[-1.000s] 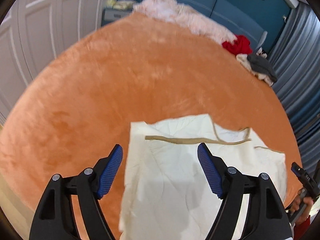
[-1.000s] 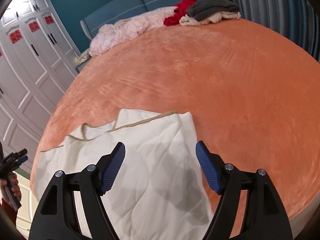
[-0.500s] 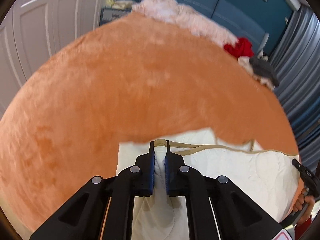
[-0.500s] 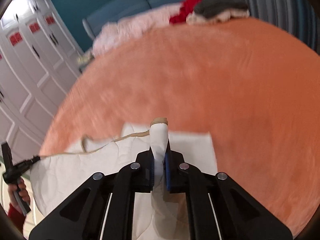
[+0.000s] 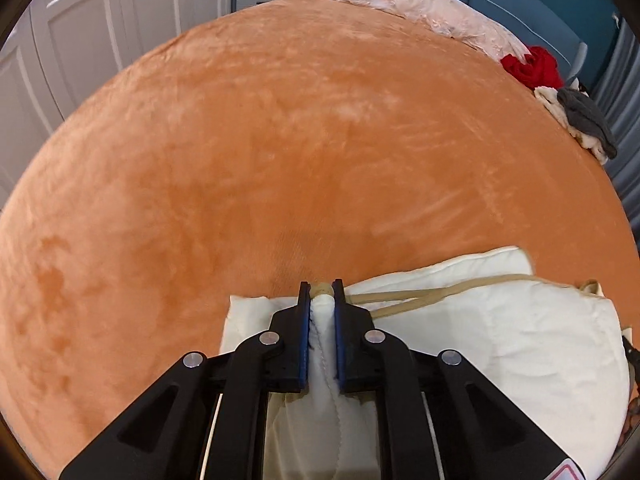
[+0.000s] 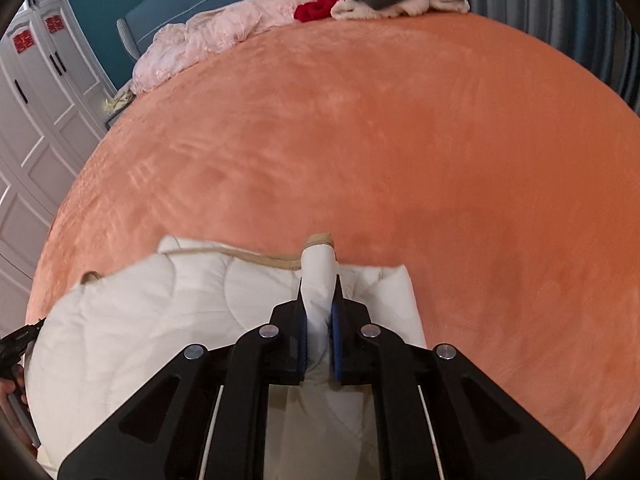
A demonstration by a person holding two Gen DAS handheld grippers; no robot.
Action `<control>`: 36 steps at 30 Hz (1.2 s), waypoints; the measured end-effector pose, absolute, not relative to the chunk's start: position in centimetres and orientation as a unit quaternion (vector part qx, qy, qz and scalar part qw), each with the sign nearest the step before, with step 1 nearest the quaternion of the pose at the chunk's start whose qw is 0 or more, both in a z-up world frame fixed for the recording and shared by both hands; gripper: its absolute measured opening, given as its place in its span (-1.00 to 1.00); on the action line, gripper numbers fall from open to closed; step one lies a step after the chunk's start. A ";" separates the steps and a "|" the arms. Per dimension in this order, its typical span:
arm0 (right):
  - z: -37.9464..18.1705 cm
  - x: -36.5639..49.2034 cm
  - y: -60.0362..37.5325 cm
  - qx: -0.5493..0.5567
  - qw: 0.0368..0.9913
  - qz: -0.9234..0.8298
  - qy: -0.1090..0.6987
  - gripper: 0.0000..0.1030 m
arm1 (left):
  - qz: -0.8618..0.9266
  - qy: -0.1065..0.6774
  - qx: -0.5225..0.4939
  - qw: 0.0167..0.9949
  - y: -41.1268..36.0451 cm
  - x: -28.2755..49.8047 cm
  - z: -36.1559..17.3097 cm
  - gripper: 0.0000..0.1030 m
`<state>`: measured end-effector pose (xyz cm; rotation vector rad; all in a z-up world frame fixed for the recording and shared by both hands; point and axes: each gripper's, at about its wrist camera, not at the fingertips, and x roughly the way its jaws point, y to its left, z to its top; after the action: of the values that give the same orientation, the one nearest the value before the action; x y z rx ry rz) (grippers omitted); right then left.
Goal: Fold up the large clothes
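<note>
Both the left gripper (image 5: 321, 286) and the right gripper (image 6: 318, 280) pinch only a thin ridge of the white quilt (image 5: 520, 344) near its tan-trimmed edge, so its bulk may tug the fabric free of the fingers when lifted off the bed (image 5: 280, 140).

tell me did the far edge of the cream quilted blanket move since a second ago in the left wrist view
Yes. The cream quilted blanket, pinched in the left gripper, has its far edge lower in frame, leaving more orange bedspread between it and the pink bedding.

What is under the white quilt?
The white quilt lies on an orange blanket that spreads all around it. The blanket right beneath the quilt is covered, so anything there cannot be seen. Both tongs pinch the quilt's edge.
</note>
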<state>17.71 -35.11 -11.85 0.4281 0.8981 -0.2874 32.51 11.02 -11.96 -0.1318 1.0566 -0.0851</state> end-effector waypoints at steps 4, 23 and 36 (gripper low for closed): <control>-12.7 18.0 -34.6 0.187 0.873 -0.143 0.428 -0.82 | -0.030 0.491 -0.055 0.869 10.6 32.2 -12.7 -0.68; -3.6 19.7 -22.1 0.093 0.914 -0.028 0.394 -0.18 | -0.114 0.429 -0.009 0.896 0.1 26.6 -2.6 -0.20; -12.1 22.0 -18.5 0.053 0.886 -0.009 0.460 -0.21 | -0.072 0.462 0.091 0.879 -6.2 26.1 -12.0 -0.19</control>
<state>22.02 -18.47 -12.08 0.1097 0.9575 -0.0195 26.13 -6.21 -12.04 0.1905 0.9639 -0.1504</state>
